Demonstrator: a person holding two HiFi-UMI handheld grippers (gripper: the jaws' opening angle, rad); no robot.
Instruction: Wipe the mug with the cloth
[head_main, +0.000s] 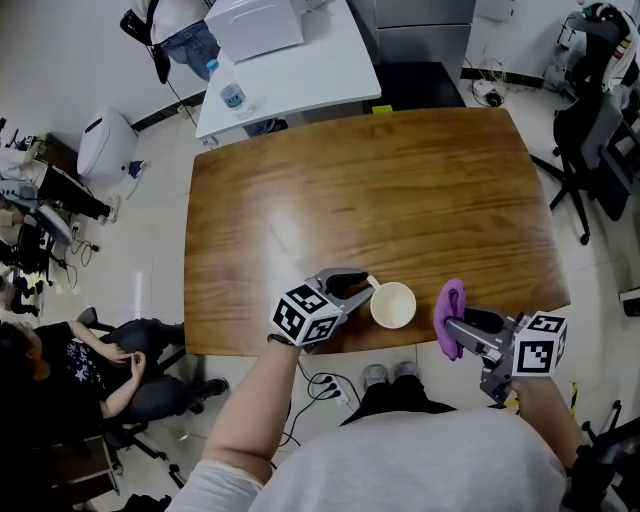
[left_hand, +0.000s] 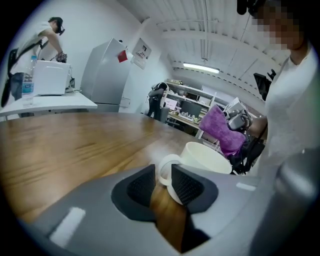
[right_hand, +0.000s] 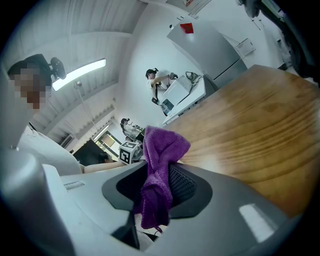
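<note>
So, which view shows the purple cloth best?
The right gripper view: the cloth fills the middle, clamped between the right gripper's jaws. The head view shows it small, beside the mug. The left gripper view shows it in the distance, behind the mug.

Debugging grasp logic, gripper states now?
Left gripper: open, mug handle between its jaws, no clear clamp.
Right gripper: closed on the purple cloth.
</note>
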